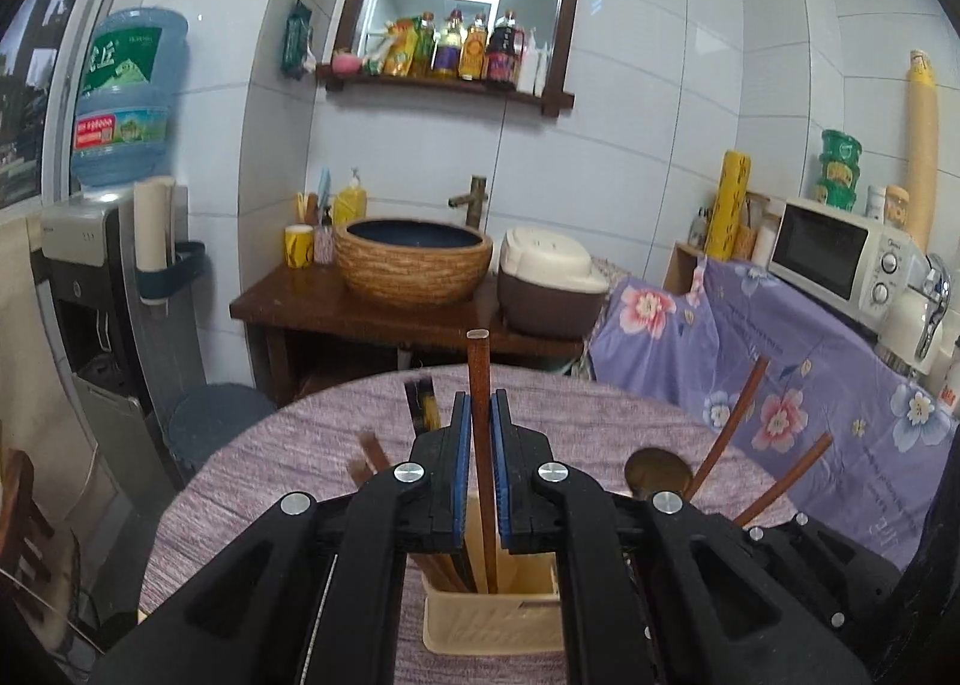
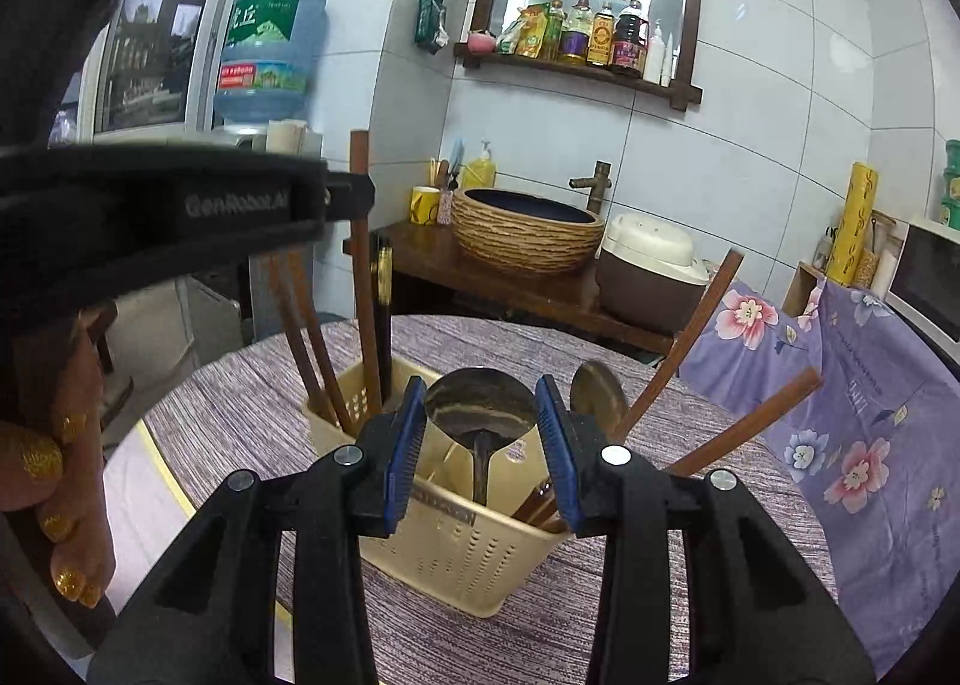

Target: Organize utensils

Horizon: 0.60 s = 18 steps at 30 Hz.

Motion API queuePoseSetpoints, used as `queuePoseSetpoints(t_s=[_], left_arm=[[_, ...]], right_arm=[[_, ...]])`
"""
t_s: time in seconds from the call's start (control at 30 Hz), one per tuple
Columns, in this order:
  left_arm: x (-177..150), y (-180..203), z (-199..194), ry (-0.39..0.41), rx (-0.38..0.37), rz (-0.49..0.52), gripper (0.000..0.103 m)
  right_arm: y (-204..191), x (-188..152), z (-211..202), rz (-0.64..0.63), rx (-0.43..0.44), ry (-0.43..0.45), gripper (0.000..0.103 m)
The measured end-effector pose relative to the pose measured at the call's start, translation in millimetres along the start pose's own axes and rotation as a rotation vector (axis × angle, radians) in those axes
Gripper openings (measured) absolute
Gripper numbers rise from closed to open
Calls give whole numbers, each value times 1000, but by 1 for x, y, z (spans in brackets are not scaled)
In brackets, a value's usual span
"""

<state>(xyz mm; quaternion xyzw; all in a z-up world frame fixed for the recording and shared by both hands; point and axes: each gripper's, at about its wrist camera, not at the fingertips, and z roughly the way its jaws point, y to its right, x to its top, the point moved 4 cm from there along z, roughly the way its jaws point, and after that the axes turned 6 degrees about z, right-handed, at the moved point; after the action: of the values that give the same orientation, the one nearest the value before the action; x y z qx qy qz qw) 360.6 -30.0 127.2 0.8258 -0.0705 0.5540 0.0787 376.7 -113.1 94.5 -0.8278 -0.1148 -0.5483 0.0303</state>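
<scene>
A beige perforated utensil holder (image 2: 456,553) stands on the purple-clothed round table (image 2: 528,643); it also shows in the left wrist view (image 1: 492,619). My left gripper (image 1: 480,403) is shut on an upright brown chopstick (image 1: 480,385) whose lower end is inside the holder. In the right wrist view that gripper (image 2: 336,193) holds the chopstick (image 2: 363,265) at upper left. My right gripper (image 2: 480,403) is open, its jaws either side of a dark spoon (image 2: 480,403) standing bowl-up in the holder. More chopsticks (image 2: 312,349) and a second spoon (image 2: 597,391) stand in the holder.
Behind the table are a wooden stand with a woven basin (image 2: 528,235) and a rice cooker (image 2: 648,265). A floral-covered counter (image 1: 780,361) with a microwave (image 1: 840,259) is on the right. A water dispenser (image 1: 108,241) stands at left.
</scene>
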Motion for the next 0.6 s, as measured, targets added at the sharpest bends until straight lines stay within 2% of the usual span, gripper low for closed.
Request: queuePoseSetpoints(t_s=[0.17, 0.27, 0.33, 0.4, 0.43, 0.47, 0.53, 0.6], left_arm=[[-12, -6, 12, -48, -10, -14, 8], [-12, -6, 11, -49, -10, -8, 8], [-12, -7, 10, -53, -18, -18, 8], [-11, -6, 5, -46, -32, -26, 9], [-10, -7, 1, -39, -36, -26, 9], [-10, -7, -3, -31, -38, -25, 14], [-9, -8, -18, 7, -35, -24, 33], [-11, -11, -36, 60, -17, -26, 66]], right_arm=[[-2, -12, 10, -13, -5, -31, 38], [-1, -18, 14, -17, -11, -52, 38], [-1, -19, 13, -19, -13, -34, 39], [-1, -19, 8, -17, 3, -22, 45], [-1, -18, 4, -17, 13, -9, 56], [0, -17, -4, -21, 8, 16, 65], [1, -16, -19, -27, -10, 56, 68], [7, -18, -34, -20, -19, 81, 74]])
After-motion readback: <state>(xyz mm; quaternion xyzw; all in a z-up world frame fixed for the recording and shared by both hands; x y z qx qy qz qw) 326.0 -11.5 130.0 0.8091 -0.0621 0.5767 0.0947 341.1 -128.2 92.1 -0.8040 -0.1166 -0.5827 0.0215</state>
